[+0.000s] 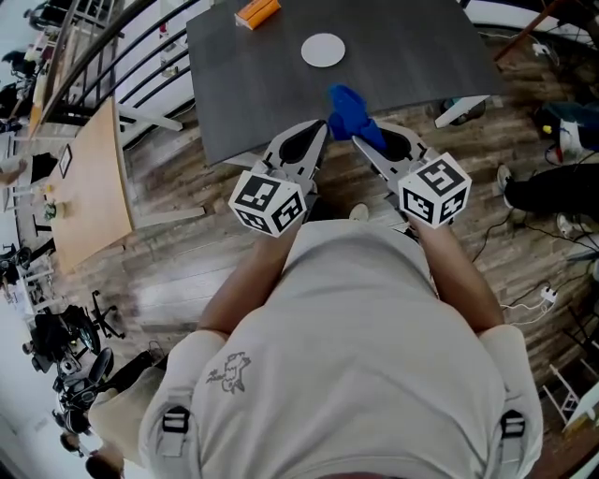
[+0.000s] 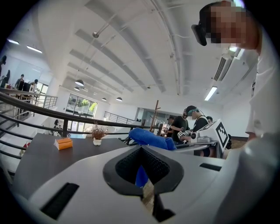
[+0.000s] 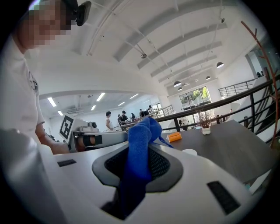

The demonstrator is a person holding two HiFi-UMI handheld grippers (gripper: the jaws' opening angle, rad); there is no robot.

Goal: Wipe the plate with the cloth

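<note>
R tool (image 3: 140,148) clamped on cloth (image 1: 348,112); L tool (image 2: 140,149) shut, tip by cloth. Pre-wipe, I'd say: next carry cloth fwd, down onto plate (image 1: 323,50).

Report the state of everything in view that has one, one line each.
left gripper: shut, a strip of the cloth between its jaws.
right gripper: shut on the cloth.
cloth: bunched, held up, clear of the plate.
plate: flat on the table, bare, untouched.
orange box: lying on the table beyond the plate.
</note>
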